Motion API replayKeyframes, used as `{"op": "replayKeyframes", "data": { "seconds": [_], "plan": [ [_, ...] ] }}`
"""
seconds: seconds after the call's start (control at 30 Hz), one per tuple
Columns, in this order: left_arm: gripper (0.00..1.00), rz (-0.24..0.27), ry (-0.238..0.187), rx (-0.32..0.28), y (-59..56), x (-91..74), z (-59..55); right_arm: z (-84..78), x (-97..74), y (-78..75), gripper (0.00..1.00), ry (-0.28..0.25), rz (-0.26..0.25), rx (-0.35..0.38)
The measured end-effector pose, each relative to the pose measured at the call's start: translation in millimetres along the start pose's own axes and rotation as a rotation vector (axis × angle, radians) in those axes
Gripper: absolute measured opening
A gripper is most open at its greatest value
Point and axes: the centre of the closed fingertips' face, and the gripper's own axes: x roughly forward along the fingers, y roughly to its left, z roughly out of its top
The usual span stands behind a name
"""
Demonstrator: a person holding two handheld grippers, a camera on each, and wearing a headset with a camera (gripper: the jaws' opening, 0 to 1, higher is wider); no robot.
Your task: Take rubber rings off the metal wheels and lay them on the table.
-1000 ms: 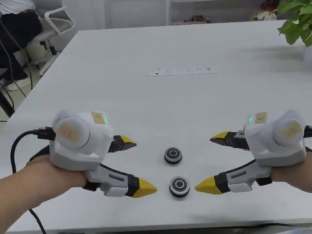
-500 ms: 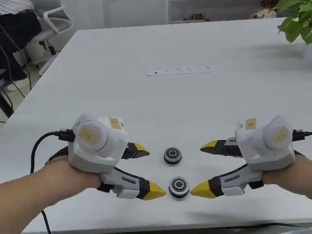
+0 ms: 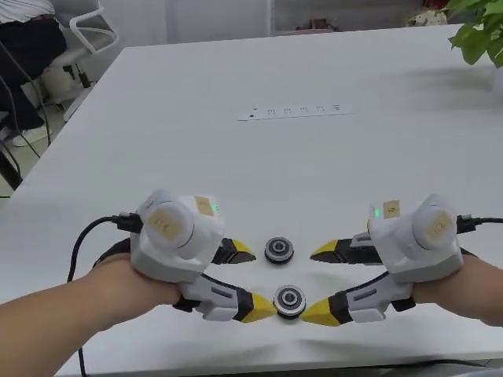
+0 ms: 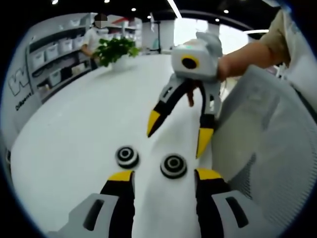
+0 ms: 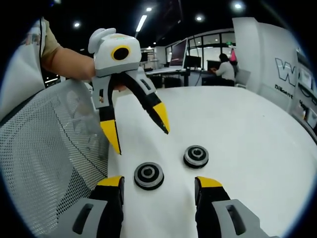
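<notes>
**Head view.** The white table [image 3: 236, 157] carries two metal wheels lying flat near its front edge. The near wheel [image 3: 289, 300] sits just behind that edge, and the far wheel [image 3: 278, 249] lies just beyond it and apart from it. The left gripper [image 3: 256, 281] comes in from the left with its jaws spread wide. The right gripper [image 3: 313, 283] faces it from the right, equally wide. The lower yellow tip of each gripper sits just beside the near wheel, one on either flank. The upper tips flank the far wheel in the same way. No tip is seen gripping a wheel. A power strip [image 3: 295, 112] lies further back on the table, and a plant [image 3: 479, 35] stands at the far right corner.

**Left gripper view.** The left gripper's own jaws [image 4: 164, 174] stand wide apart and hold nothing. The near wheel [image 4: 174, 166] lies just ahead of and between the tips, and its dark rubber ring [image 4: 163, 166] is in place on the rim. The far wheel [image 4: 127, 156] lies beside it to the left. The right gripper [image 4: 178, 134] points in from beyond, with its jaws open.

**Right gripper view.** The right gripper's own jaws [image 5: 159, 181] are wide and empty. The near wheel [image 5: 149, 175] lies between the tips, the far wheel [image 5: 196, 156] lies off to the right, and the left gripper [image 5: 136, 128] is opposite with its jaws spread. A white mesh surface [image 5: 54, 163] fills the left side.
</notes>
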Motion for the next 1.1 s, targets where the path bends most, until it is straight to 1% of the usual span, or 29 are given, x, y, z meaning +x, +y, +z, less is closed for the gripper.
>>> {"op": "replayKeyframes", "data": {
  "seconds": [0.07, 0.23, 0.4, 0.47, 0.57, 0.7, 0.93, 1.1],
  "plan": [
    [0.48, -0.006, -0.005, -0.011, -0.8, 2.8, 0.7, -2.8, 1.6, 1.0, 0.56, 0.009, 0.003, -0.004],
    [0.46, -0.025, 0.013, -0.007, -7.7, 11.9, -2.7, -6.7, 2.9, 2.8, 0.54, 0.014, 0.011, 0.0],
    [0.41, -0.039, 0.017, -0.008, -11.5, 16.5, -4.4, -8.9, 3.7, 5.1, 0.52, 0.018, 0.022, -0.012],
    [0.39, -0.045, 0.017, -0.011, -13.1, 18.6, -4.2, -9.4, 3.9, 6.6, 0.51, 0.018, 0.025, -0.013],
    [0.35, -0.052, 0.022, 0.001, -15.3, 22.4, -4.0, -10.3, 4.3, 7.4, 0.51, 0.019, 0.027, -0.013],
    [0.31, -0.065, 0.023, -0.004, -18.6, 27.9, -3.1, -11.4, 4.8, 9.5, 0.5, 0.021, 0.032, -0.014],
    [0.25, -0.074, 0.029, 0.015, -22.1, 34.8, -3.4, -12.7, 5.1, 11.4, 0.49, 0.025, 0.041, -0.015],
    [0.21, -0.067, 0.027, 0.042, -22.8, 38.6, -3.0, -12.3, 5.6, 11.1, 0.49, 0.022, 0.042, -0.017]
  ]
}}
